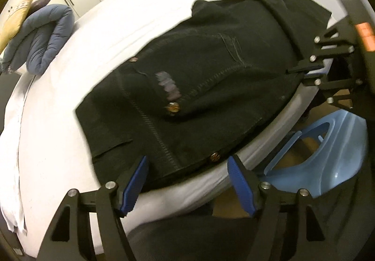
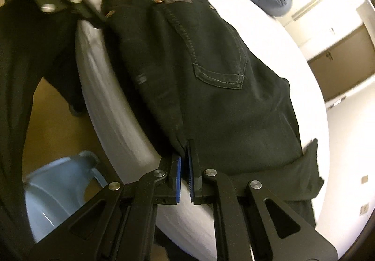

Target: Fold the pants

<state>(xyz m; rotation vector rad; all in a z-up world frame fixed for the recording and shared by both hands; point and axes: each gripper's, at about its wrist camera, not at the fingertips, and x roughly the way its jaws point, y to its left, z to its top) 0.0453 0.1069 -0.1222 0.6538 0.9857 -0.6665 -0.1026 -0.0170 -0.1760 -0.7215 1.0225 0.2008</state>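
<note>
While the black pants point(image 1: 199, 87) lie folded near the edge of the white bed point(image 1: 58, 144), the left gripper point(image 1: 187, 181) stands spread above the waistband; the right gripper point(image 2: 184, 167) pinches the pants' edge; a blue quilt point(image 1: 44, 36) lies farther back; a pale blue stool point(image 1: 328, 155) stands on the brown floor point(image 2: 51, 120).

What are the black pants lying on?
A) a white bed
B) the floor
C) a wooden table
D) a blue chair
A: the black pants lie spread flat across the white bed, while the blue plastic seat stands apart on the floor beside it.
</note>
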